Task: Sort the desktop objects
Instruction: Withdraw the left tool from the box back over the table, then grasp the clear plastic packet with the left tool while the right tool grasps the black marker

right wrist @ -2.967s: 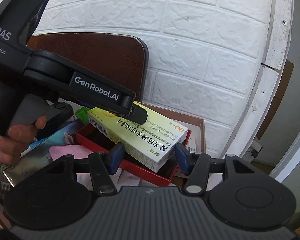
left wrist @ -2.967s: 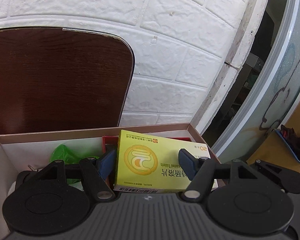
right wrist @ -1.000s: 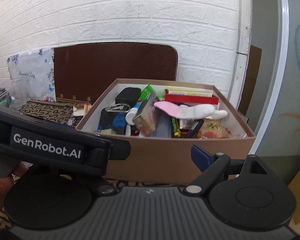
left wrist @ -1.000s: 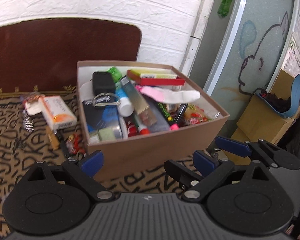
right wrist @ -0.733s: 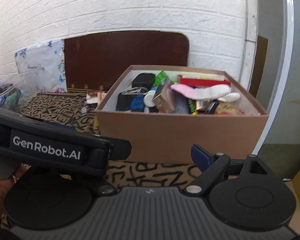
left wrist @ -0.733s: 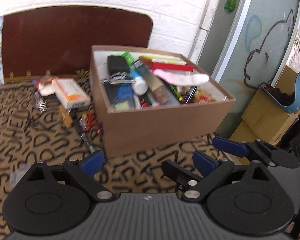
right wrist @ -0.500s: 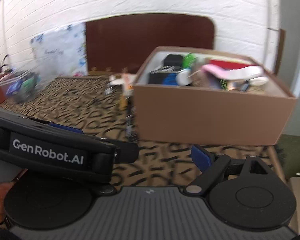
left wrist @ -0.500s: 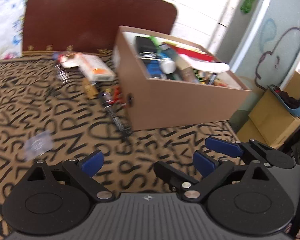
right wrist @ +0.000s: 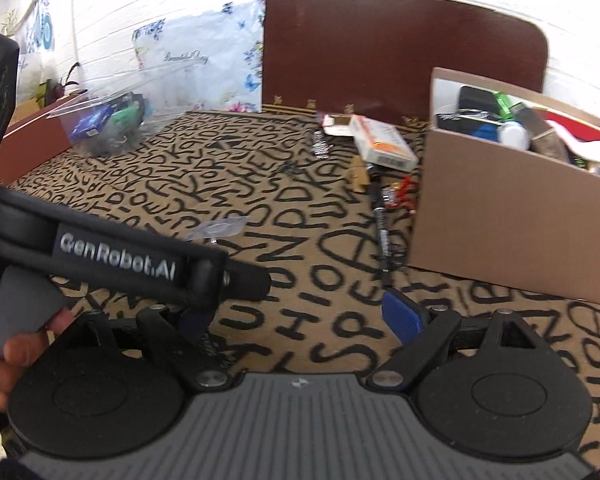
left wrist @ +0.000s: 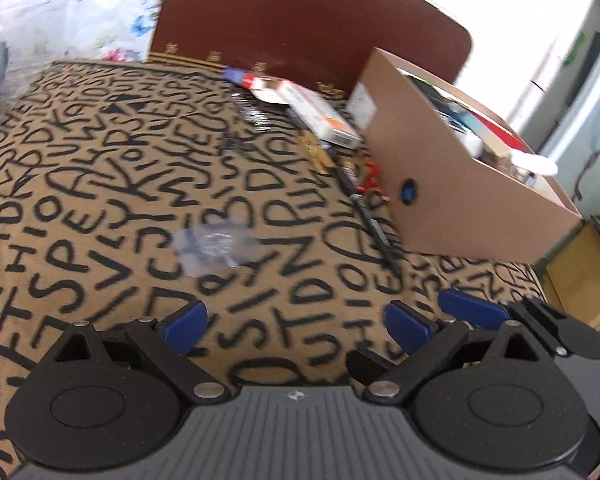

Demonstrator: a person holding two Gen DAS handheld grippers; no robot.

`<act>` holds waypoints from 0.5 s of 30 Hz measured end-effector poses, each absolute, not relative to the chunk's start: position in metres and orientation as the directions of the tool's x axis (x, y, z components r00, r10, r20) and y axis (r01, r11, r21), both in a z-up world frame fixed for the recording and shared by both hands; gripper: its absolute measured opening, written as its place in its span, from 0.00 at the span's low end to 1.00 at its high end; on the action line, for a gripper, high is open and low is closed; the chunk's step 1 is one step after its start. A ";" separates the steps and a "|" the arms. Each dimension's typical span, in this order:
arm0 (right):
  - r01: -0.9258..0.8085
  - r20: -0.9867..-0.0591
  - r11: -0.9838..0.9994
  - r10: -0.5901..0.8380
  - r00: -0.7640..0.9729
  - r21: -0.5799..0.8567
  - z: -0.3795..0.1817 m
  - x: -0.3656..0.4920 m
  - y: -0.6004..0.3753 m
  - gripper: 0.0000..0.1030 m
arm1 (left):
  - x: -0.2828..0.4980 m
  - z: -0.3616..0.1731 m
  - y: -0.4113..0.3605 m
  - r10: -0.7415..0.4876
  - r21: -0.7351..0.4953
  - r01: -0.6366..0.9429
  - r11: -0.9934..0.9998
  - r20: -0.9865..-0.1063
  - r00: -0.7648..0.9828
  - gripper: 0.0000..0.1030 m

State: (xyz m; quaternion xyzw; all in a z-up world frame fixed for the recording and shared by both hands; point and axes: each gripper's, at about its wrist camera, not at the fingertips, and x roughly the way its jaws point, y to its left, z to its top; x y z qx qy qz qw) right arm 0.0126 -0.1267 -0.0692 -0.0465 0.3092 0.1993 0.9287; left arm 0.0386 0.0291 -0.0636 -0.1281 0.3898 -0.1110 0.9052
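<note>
Grippers swinging away from filled box (left wrist: 472, 196)

Left gripper (left wrist: 296, 322) and right gripper (right wrist: 300, 316), both gaping empty, are now turning toward clutter left on cloth (left wrist: 100, 152).

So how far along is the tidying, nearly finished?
Partly. The cardboard box already holds many items. Nothing is in hand: the left claw and right claw are both open. Left on the patterned cloth: a white-and-orange carton, a black pen, a small clear packet and a few blurred bits beside the box.
</note>
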 end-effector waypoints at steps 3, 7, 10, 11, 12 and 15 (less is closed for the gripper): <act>-0.407 -0.599 0.913 0.341 0.725 0.027 -0.073 0.018 -0.121 0.85 | 0.047 -0.071 0.043 -0.291 -0.338 0.064 0.939 -0.680 0.673 0.94; -0.369 -0.603 0.929 0.307 0.737 0.022 -0.077 0.027 -0.125 0.84 | 0.059 -0.080 0.051 -0.275 -0.335 0.042 0.941 -0.687 0.673 0.91; -0.325 -0.614 0.945 0.274 0.740 0.030 -0.080 0.037 -0.133 0.82 | 0.064 -0.081 0.052 -0.274 -0.325 0.058 0.944 -0.672 0.688 0.91; -0.312 -0.617 0.950 0.265 0.741 0.034 -0.082 0.041 -0.135 0.80 | 0.065 -0.082 0.051 -0.274 -0.323 0.062 0.944 -0.670 0.690 0.91; -0.299 -0.620 0.954 0.256 0.742 0.037 -0.083 0.045 -0.138 0.77 | 0.067 -0.082 0.051 -0.273 -0.318 0.065 0.946 -0.668 0.693 0.91; -0.267 -0.626 0.963 0.227 0.746 0.032 -0.087 0.055 -0.144 0.68 | 0.072 -0.083 0.049 -0.261 -0.299 0.072 0.951 -0.662 0.702 0.90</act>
